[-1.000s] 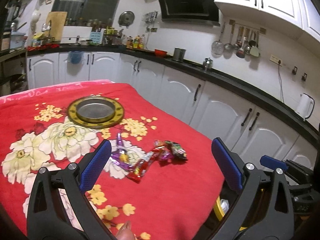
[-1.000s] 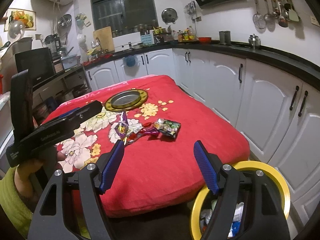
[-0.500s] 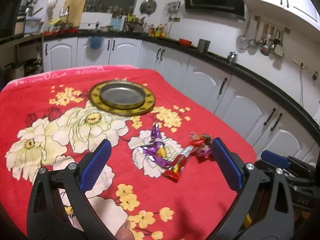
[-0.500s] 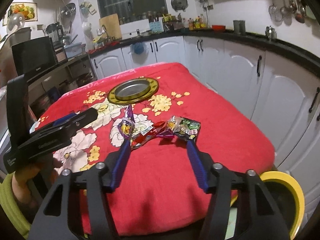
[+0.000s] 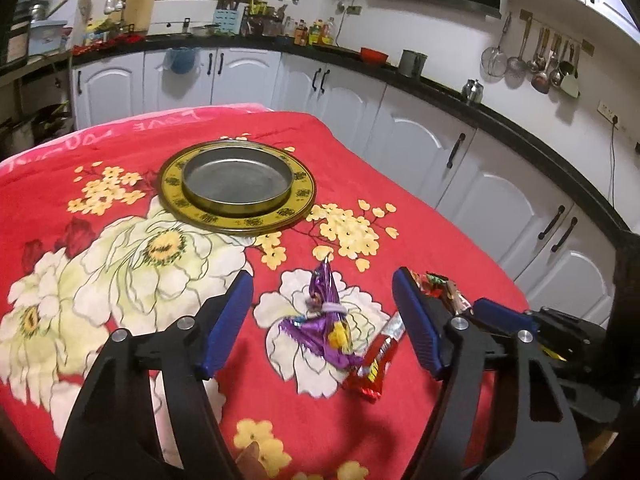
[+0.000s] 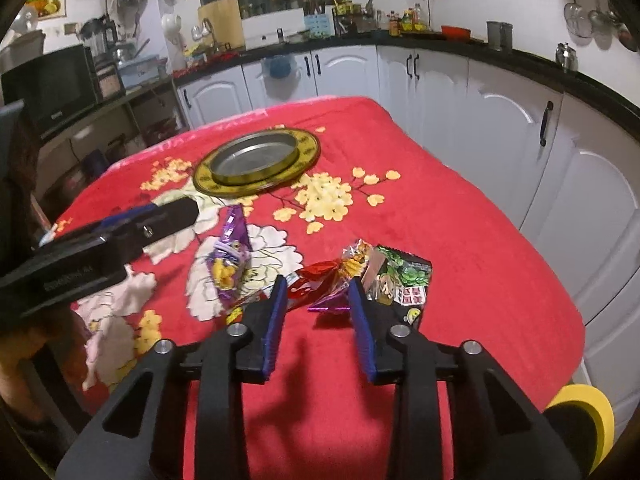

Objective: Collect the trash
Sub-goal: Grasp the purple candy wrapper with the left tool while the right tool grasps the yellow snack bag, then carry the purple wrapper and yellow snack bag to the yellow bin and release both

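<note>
Wrappers lie scattered on the red floral tablecloth [image 5: 400, 168], and both grippers are lined up on them for the pickup.

Left wrist view first: the left gripper [image 5: 322, 306] hangs over the purple wrapper [image 5: 324, 326], which sits between the two blue pads without either one touching it. Its jaws have just been closing, though they stand well apart yet, so nothing is gripped. That low, tilted pose makes sense: it brackets the crinkled foil so a squeeze would catch it. Just beside the purple piece lies the red wrapper [image 5: 378, 362], and past the right-hand finger peeks more foil, mostly hidden. The round metal tray [image 5: 237, 184] sits farther back, bare.

Over to the right wrist view: the right gripper [image 6: 318, 292] has its jaws narrowed, and they have just been closing around the red-and-magenta twist [image 6: 330, 284]. The tips look very near the foil, yet I cannot say the pads press it. This view reveals what the other hides: the green printed packet [image 6: 402, 278] just right of the twist, the left gripper's body coming in from the side, and a yellow bin rim [image 6: 590, 414] below the table edge, likely where the trash is bound.
</note>
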Demonstrator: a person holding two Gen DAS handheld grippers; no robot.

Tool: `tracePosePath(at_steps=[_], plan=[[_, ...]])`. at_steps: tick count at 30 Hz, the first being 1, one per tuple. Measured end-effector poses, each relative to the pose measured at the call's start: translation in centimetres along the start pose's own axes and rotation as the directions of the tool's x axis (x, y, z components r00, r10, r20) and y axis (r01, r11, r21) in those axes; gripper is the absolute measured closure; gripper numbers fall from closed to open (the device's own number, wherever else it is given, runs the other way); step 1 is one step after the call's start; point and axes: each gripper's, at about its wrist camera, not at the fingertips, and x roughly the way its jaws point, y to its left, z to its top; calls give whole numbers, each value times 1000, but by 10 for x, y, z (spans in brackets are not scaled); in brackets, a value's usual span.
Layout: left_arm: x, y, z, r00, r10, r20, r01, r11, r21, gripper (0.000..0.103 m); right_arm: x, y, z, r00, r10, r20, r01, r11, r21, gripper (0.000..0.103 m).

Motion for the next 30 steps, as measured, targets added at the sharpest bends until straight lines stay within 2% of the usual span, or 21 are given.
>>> tracePosePath(at_steps=[11, 13, 20, 22, 25, 27, 28, 30], plan=[[33, 6, 0, 997, -14, -72, 15, 1000, 13, 40, 38, -11, -3, 995, -44, -90, 44, 999, 6, 75], [38, 8, -1, 996, -16, -83, 17, 1000, 14, 42, 43, -14, -5, 994, -36, -107, 38, 999, 16, 80], [52, 10, -10, 991, -32, -133, 33, 999, 5, 47, 45, -18, -11, 993, -26, -112, 31, 999, 40, 87], [55, 10, -12, 989, -33, -146, 35, 999, 11, 63, 42, -19, -13, 994, -18, -109, 23, 999, 47, 88], [58, 9, -16, 985, -47, -166, 50, 999, 12, 75, 34, -19, -18, 995, 2, -105, 4, 999, 52, 88], [58, 8, -18, 984, -47, -170, 51, 999, 19, 76, 28, -18, -22, 995, 16, -102, -10, 998, 58, 89], [58, 7, -18, 983, -55, -173, 59, 998, 20, 84, 25, -18, -24, 995, 24, -100, -19, 998, 60, 89], [57, 6, -19, 984, -57, -171, 62, 998, 22, 85, 18, -16, -29, 994, 40, -99, -34, 997, 66, 89]])
